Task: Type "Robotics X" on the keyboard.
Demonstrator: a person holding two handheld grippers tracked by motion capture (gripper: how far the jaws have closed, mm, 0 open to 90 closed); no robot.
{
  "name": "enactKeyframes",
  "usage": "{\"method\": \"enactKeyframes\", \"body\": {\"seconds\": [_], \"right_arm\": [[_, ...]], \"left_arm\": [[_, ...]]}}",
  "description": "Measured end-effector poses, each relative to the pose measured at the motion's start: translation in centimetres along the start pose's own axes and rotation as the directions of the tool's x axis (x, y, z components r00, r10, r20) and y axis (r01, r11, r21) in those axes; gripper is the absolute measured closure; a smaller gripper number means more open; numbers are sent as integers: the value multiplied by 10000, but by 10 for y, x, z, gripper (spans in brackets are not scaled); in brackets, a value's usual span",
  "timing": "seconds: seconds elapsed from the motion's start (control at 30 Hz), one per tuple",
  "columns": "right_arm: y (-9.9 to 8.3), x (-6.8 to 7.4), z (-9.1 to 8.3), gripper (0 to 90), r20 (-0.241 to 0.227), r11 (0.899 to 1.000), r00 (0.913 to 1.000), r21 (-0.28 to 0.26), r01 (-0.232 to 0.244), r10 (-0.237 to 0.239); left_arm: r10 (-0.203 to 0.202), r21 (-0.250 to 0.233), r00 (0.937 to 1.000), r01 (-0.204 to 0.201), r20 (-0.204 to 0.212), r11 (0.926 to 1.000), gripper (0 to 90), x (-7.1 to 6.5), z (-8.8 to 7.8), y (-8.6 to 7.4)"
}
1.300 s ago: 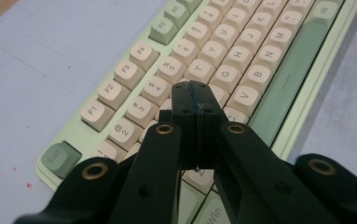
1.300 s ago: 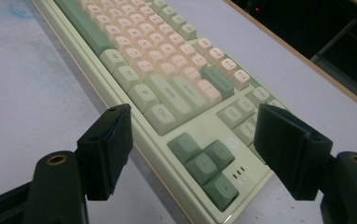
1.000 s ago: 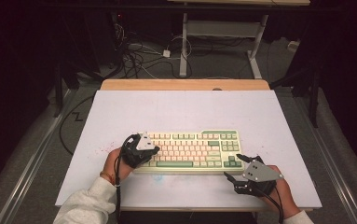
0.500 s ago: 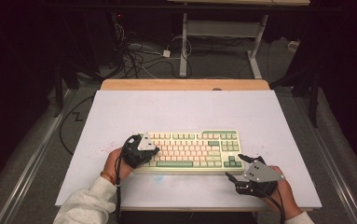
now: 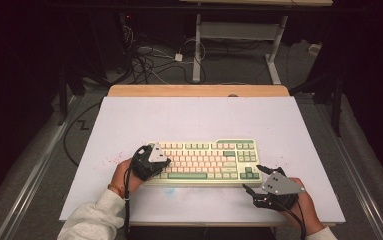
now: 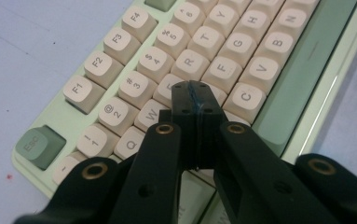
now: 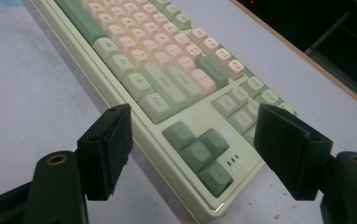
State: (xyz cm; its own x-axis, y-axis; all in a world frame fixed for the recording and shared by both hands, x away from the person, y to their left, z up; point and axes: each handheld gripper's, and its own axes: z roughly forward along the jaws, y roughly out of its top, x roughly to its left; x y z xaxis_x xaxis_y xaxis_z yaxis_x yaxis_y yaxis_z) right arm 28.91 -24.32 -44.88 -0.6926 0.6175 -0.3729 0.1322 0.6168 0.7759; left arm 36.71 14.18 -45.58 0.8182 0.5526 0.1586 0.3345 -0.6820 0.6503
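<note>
Plenty of bare white table (image 5: 199, 120) is lying open toward the upper frame. Keyboard (image 5: 204, 161) is sitting lower centre, well inside every table edge. Left gripper (image 5: 155, 159) is resting over the keyboard's left end, jaws pressed together, tips (image 6: 195, 100) hovering near the letter keys, gripping nothing. Right gripper (image 5: 257, 179) is waiting just beside the lower-right corner, jaws spread wide, empty.

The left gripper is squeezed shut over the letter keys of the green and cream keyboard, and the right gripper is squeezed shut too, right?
Not quite. The left gripper is shut over the green and cream keyboard, but the right gripper is open: the right gripper view shows its jaws wide apart with nothing between them, near the keyboard's arrow-key corner.
</note>
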Motion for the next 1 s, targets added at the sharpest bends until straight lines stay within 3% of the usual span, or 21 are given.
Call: {"method": "enactKeyframes", "body": {"seconds": [0.37, 0.77, 1.0], "right_arm": [[1, 0, 0, 290, 31, 10000, 10000, 3, 5, -5], [1, 0, 0, 293, 64, 10000, 10000, -20, -27, 27], [1, 0, 0, 293, 56, 10000, 10000, -14, -57, 57]], "left_arm": [[392, -96, 9990, -394, -200, 9992, 837, -6, -5, 4], [313, -591, 9983, -342, -498, 9977, 834, -7, -12, 6], [421, -1032, 9971, -486, -637, 9935, 717, -7, -18, 7]]}}
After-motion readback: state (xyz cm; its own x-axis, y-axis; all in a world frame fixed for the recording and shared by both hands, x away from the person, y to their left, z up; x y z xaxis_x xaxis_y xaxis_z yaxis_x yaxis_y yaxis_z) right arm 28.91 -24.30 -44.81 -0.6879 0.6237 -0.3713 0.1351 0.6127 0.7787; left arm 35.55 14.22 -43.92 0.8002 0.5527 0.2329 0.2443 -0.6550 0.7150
